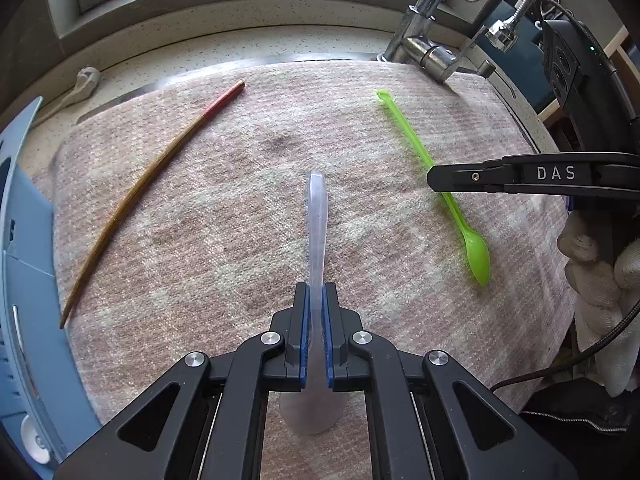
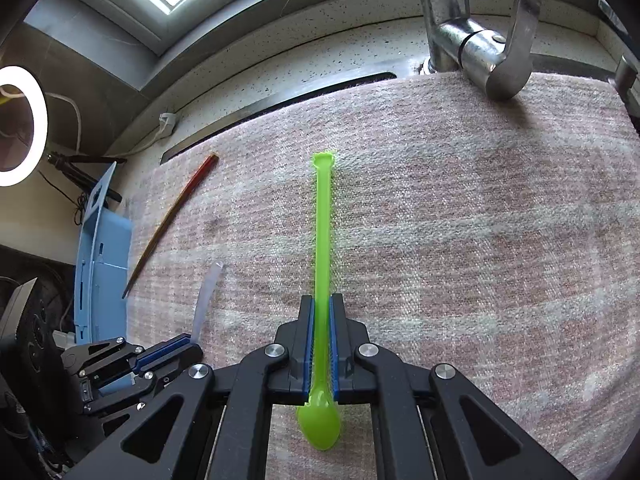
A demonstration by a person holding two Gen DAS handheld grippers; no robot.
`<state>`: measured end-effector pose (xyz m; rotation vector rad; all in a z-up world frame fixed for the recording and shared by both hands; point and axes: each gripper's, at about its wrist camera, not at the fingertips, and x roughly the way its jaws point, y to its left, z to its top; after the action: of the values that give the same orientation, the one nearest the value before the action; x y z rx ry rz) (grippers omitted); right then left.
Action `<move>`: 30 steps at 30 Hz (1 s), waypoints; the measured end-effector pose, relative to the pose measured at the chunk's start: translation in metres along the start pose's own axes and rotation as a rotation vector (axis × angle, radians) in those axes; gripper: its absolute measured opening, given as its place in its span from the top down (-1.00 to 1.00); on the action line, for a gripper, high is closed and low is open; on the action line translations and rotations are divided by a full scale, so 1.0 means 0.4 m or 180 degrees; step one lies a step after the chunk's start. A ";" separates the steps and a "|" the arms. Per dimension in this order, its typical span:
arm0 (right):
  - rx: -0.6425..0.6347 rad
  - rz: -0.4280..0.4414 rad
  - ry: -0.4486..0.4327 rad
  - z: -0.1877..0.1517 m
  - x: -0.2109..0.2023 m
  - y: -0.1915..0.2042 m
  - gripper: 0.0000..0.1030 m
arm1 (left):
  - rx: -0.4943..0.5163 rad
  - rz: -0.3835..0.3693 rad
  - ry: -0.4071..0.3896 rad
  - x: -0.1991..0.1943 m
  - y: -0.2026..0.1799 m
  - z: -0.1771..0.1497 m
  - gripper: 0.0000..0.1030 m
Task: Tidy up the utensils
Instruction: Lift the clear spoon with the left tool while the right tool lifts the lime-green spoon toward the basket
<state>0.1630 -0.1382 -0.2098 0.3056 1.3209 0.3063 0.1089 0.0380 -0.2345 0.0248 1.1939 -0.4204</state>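
Left hand-held gripper (image 1: 316, 300) is seen clamped on the clear plastic spoon (image 1: 316, 216), its blue pads (image 1: 305, 320) pressed against the two sides of the handle just above the bowl. The spoon's bowl is hidden partly behind the jaws and lies toward the camera, while the handle runs away over the pink woven towel (image 1: 224, 208) that is spread across the counter (image 1: 248, 46). The right hand-held gripper (image 2: 322, 312) is closed in the same manner on the green plastic spoon (image 2: 323, 220), gripped on the neck just above its bowl, with the long handle stretched over the towel toward the chrome tap (image 2: 472, 36). Whether either spoon is lifted clear of the towel cannot be told.

On the towel, the green spoon is placed on the tap's side, and the clear spoon lies at the towel's middle, apart from the green one. A brown chopstick with a red end (image 1: 140, 184) is laid along the towel's far side from the tap, well apart from both spoons. A blue plastic holder (image 1: 28, 264) is set beside the towel's edge, just past the chopstick. In the left wrist view a white-gloved hand (image 1: 600, 264) is seen at the towel's tap-side edge, wrapped around the right tool's grip.
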 end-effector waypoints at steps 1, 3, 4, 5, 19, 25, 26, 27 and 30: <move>-0.0002 0.0001 -0.0008 -0.005 -0.007 -0.004 0.88 | 0.0005 0.0013 -0.0010 -0.003 -0.001 0.001 0.90; 0.0007 0.0013 -0.0028 -0.002 -0.013 -0.005 0.88 | 0.0018 0.0016 -0.0026 -0.011 -0.002 -0.001 0.90; 0.0016 0.0019 -0.0043 -0.005 -0.023 -0.012 0.88 | 0.0010 0.0020 -0.0042 -0.016 -0.001 -0.002 0.90; 0.0015 0.0026 -0.0054 -0.006 -0.028 -0.013 0.88 | 0.0002 0.0011 -0.0057 -0.022 0.000 -0.003 0.90; -0.0258 0.0149 -0.0143 0.015 -0.074 0.083 0.88 | -0.0069 -0.0007 -0.0458 -0.152 0.011 -0.024 0.90; -0.0458 0.0185 -0.0167 0.015 -0.079 0.156 0.88 | -0.0109 -0.0036 -0.0613 -0.200 0.010 -0.034 0.90; -0.0476 0.0198 -0.0164 0.015 -0.077 0.165 0.88 | -0.0119 -0.0032 -0.0647 -0.211 0.011 -0.035 0.90; -0.0498 0.0215 -0.0160 0.014 -0.078 0.173 0.88 | -0.0131 -0.0036 -0.0689 -0.224 0.015 -0.038 0.90; -0.0583 0.0246 -0.0157 0.011 -0.080 0.204 0.88 | -0.0143 -0.0035 -0.0790 -0.255 0.017 -0.042 0.90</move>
<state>0.1566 -0.0759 -0.1485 0.2085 1.2249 0.4789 0.0655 0.0791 -0.1499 -0.0709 0.9586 -0.3939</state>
